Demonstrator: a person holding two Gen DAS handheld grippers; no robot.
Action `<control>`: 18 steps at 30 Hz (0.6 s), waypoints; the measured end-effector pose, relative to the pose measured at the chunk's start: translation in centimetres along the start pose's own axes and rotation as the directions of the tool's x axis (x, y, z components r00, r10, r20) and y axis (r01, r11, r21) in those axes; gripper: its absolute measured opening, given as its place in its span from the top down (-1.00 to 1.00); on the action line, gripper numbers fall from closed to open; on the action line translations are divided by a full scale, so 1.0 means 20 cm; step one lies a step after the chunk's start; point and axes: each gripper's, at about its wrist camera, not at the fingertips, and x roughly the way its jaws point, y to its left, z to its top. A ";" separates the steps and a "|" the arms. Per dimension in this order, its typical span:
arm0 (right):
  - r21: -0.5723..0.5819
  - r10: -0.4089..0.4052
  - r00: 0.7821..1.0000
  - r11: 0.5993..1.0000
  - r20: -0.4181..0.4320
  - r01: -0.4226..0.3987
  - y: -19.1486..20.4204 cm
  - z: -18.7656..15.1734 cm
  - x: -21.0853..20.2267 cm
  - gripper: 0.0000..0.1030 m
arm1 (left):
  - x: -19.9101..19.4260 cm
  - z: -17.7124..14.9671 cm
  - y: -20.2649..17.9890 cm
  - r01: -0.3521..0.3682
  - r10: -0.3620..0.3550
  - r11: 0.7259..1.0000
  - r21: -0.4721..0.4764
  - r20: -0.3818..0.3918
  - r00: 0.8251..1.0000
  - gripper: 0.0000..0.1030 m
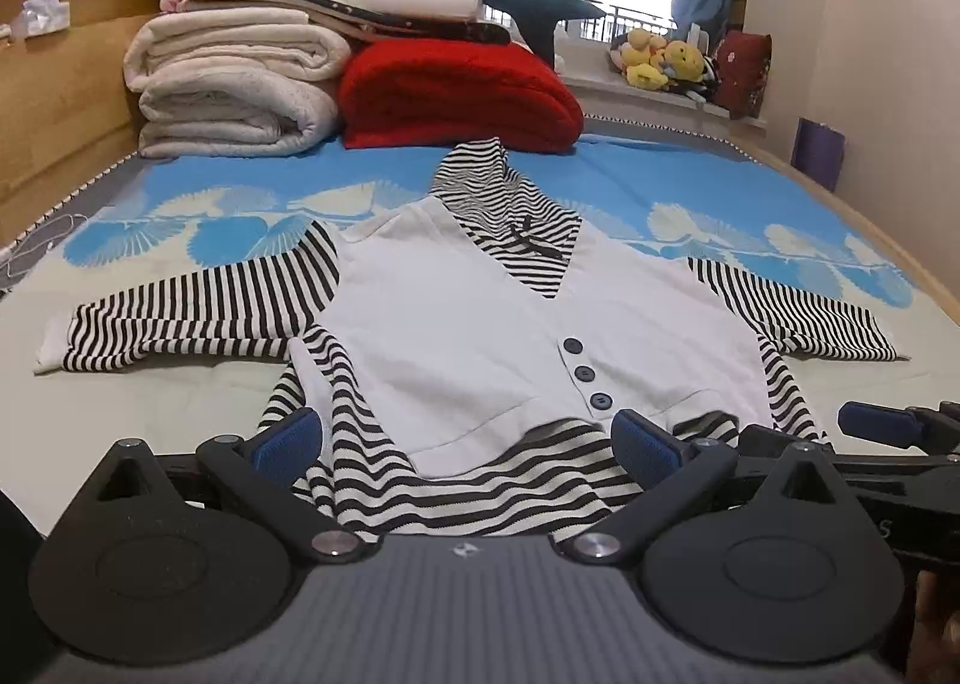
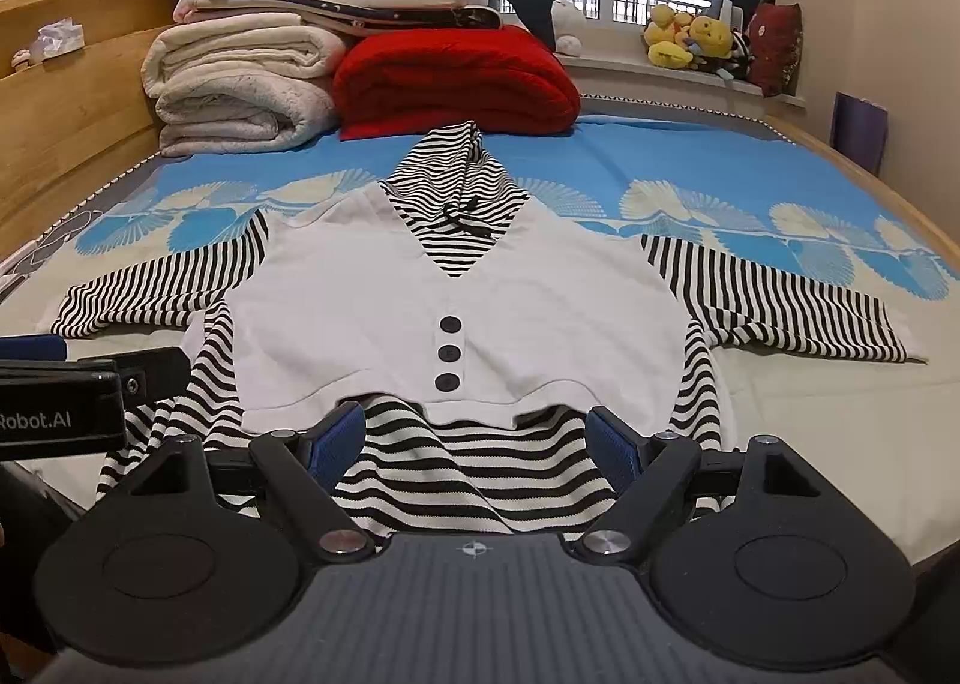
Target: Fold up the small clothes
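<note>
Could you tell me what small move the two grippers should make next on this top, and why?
Probably lower and close both on the striped hem. The top lies flat and face up on the bed, sleeves spread. The left gripper and right gripper are open at the hem, holding nothing.

- Small top (image 1: 456, 324): we record one child's garment, a white vest-style front over black-and-white striped sleeves, hood and hem.
- Buttons (image 2: 449, 353): three dark ones in a column low on the white front.
- Hood (image 2: 459, 174): striped, lying flat beyond the V-neck, with a dark drawstring bow at the throat.
- Pose: we find it face up on the bed, both sleeves spread out sideways, the striped hem nearest us, slightly rumpled.
</note>
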 end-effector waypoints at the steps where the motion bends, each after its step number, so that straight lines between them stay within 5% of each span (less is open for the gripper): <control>1: 0.000 0.000 1.000 1.000 0.000 0.000 0.00 0.00 0.00 -0.58 | 0.00 0.00 0.00 0.003 -0.003 1.000 -0.005 -0.003 1.000 -0.99; 18: -0.001 -0.001 1.000 1.000 -0.001 0.001 0.00 0.00 0.01 -0.58 | 0.01 -0.01 0.00 0.000 0.000 1.000 -0.001 -0.018 1.000 -0.99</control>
